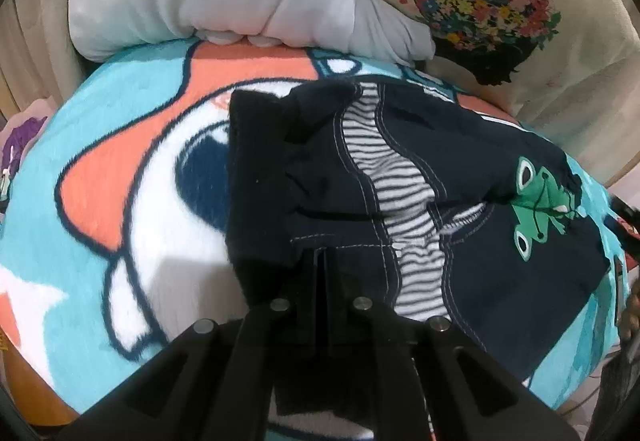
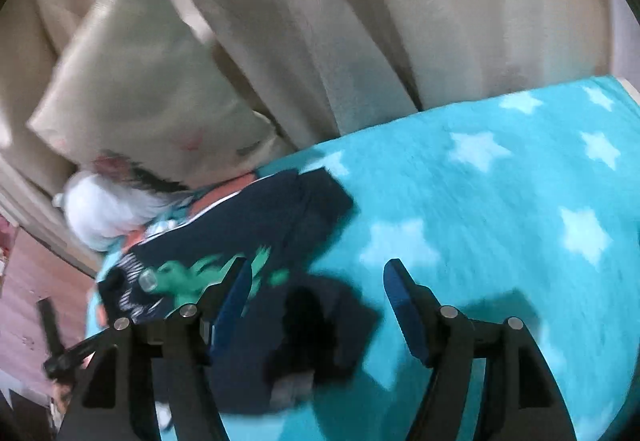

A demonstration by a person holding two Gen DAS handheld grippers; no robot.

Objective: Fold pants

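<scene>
The small navy pants (image 1: 420,177) are lying on the teal blanket (image 1: 120,225), spreading ahead of and to the right of the left gripper (image 1: 322,273), whose jaws are pressing together on the near edge of the dark cloth. The right gripper (image 2: 316,281) is hanging spread wide over a dark fold, pinching nothing. The cloth looks light, soft and floppy; hems and waistband corners are probably offering the surest hold.

Both tongs are matte black with round silver pins; the right tongs (image 2: 316,281) carry blue pads (image 2: 402,305) inside.
</scene>
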